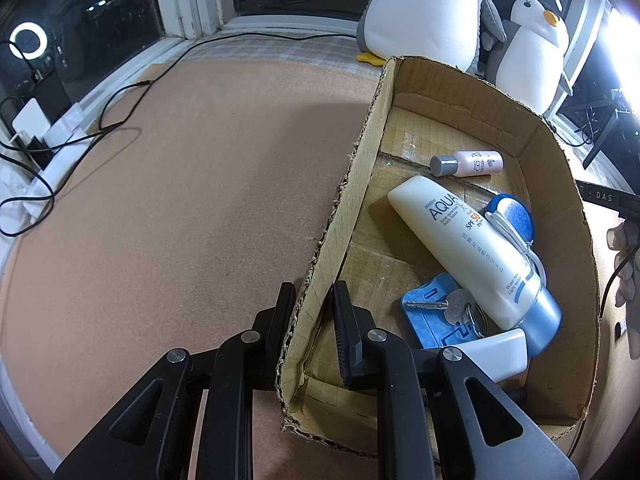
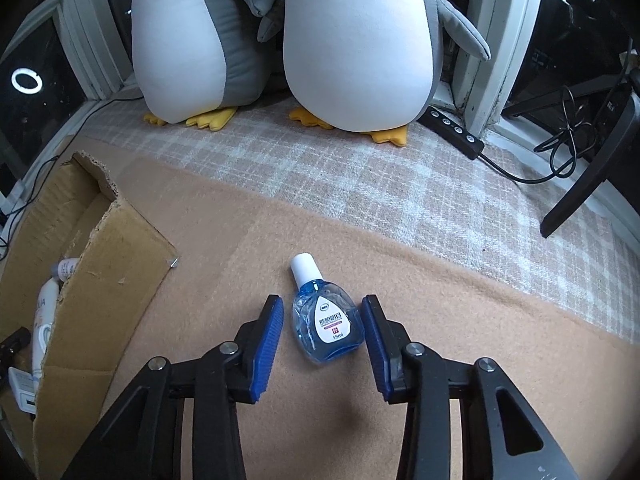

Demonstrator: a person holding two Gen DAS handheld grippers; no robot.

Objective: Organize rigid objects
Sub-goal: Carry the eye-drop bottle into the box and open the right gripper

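A cardboard box [image 1: 340, 216] lies on the tan cloth. My left gripper [image 1: 314, 300] straddles its left wall, one finger outside and one inside, narrowly apart; whether it pinches the wall is unclear. Inside lie a white sunscreen tube [image 1: 468, 248], a small pink bottle [image 1: 468, 163], a blue round case [image 1: 514, 216], a blue card with a key [image 1: 436, 308] and a white object [image 1: 496, 350]. In the right wrist view a small blue eye-drop bottle [image 2: 326, 322] lies on the cloth. My right gripper [image 2: 322, 310] is open, fingers either side of the bottle, not touching.
The box [image 2: 100, 264] stands left of the right gripper. Two plush penguins [image 2: 352, 48] sit at the back on a checked cloth, beside a black power strip [image 2: 454, 130]. Black cables [image 1: 100, 120] run along the window sill. A ring light [image 1: 28, 40] shows at far left.
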